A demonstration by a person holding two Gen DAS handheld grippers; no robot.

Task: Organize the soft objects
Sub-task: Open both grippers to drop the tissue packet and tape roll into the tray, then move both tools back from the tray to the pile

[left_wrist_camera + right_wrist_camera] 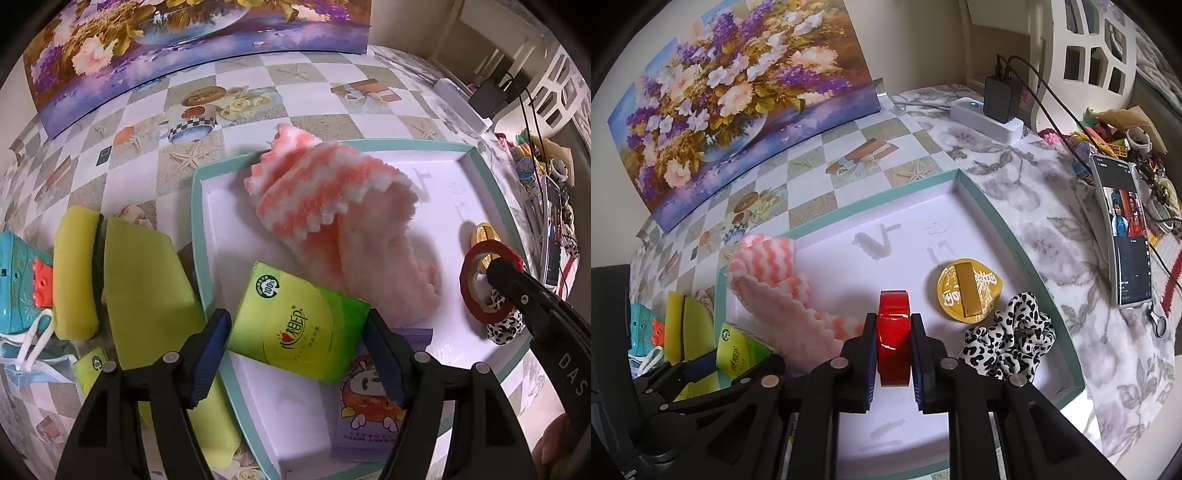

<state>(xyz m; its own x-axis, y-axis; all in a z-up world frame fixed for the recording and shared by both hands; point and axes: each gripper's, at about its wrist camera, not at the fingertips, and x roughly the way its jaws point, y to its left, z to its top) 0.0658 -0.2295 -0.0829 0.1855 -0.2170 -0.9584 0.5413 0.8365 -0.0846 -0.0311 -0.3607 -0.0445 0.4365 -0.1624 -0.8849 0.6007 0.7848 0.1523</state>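
Most of the soft things already lie in the shallow teal-rimmed box (197, 206): the pink-and-white striped cloth (325, 192) sprawls across its far left part, the leopard-print scrunchie (1012, 341) sits by its near right wall, and a purple wipes packet (369, 402) rests at the near edge. Left outside, on the checkered tablecloth (155, 122), are the yellow sponge (74, 273) and a yellow-green cloth (147, 284) just beside the box's left rim — these, I judge, are what remains. A gold foil disc (969, 291) lies in the box too, hard-looking; whether it belongs I cannot say.

My left gripper (299, 339) reaches in low over the near left corner of the box, pointing toward the far side. Its jaws are spread on either side of the green tissue pack (299, 325); the pads look touching or nearly so on both ends, but I cannot tell whether they are squeezing it or only flanking it. The pack sits tilted, partly over the wipes packet.

My right gripper (894, 347) comes in from the near right, level over the box floor, jaws pressed onto the red tape roll (894, 332) — held upright on edge, pinched across its flat sides, just left of the scrunchie and near the gold disc.
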